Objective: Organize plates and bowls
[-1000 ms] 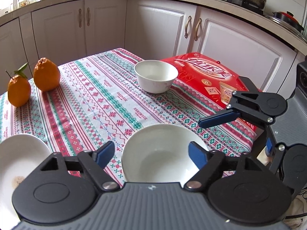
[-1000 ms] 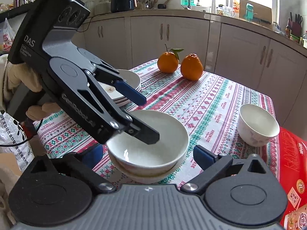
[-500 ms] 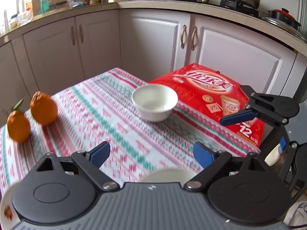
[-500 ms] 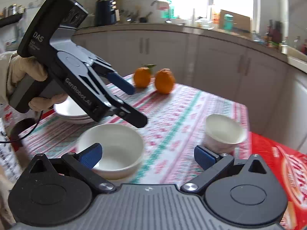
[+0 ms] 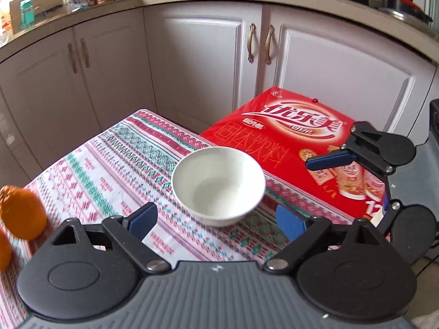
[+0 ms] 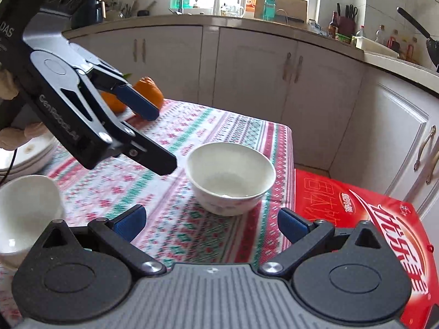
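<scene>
A small white bowl [image 5: 218, 185] stands empty on the patterned tablecloth [image 5: 115, 164], next to a red box. My left gripper [image 5: 216, 220] is open, and the bowl sits just beyond its blue fingertips, in line with the gap. My right gripper [image 6: 211, 223] is open too and faces the same small bowl [image 6: 230, 178] from the other side, a little short of it. The left gripper [image 6: 162, 139] reaches in from the upper left of the right wrist view, held by a gloved hand. A larger white bowl [image 6: 24, 211] and stacked plates [image 6: 27, 156] lie at the left.
A red carton [image 5: 288, 137] lies at the table's far corner beside the small bowl. Two oranges [image 6: 148, 90] sit on the cloth behind the left gripper. White kitchen cabinets [image 5: 205, 68] stand close beyond the table edge.
Both grippers have swung away from the large bowl and plates towards the small bowl, which now fills the middle of both views. The left jaws stand slightly wider than a second ago.
</scene>
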Available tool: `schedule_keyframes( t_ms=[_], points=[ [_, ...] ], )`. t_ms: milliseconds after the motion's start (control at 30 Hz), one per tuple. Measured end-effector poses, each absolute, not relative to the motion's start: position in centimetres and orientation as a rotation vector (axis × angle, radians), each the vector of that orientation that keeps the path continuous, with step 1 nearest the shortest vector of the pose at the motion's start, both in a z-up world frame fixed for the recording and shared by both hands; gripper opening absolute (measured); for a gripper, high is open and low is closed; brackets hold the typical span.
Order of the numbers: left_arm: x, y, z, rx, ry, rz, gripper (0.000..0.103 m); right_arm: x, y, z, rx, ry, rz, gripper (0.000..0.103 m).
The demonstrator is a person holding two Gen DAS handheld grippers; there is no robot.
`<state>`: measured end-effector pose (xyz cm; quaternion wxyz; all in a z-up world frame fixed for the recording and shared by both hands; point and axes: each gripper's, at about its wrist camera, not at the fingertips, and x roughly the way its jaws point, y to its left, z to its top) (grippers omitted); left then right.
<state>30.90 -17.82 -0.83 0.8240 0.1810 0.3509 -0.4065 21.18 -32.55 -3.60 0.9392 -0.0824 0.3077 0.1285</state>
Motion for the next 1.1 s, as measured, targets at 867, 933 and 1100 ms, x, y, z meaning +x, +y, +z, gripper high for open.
schedule_keyframes(
  t_ms=[867,933,1100],
  points=[
    [37.7,-22.0,-5.3,0.367,0.865,-0.898,0.072,27.8,-33.0,-7.1,-0.181,0.666,0.288,0.088],
    [37.7,-22.1,-5.4,0.372,0.866,-0.9,0.071,27.9,-33.1,-7.0,-0.175,0.661,0.293,0.088],
    [37.7,-22.1,-5.6,0.372,0.868,-0.907,0.071,28.1,-33.2,-6.8,-0.163,0.665,0.297,0.087]
  ],
)
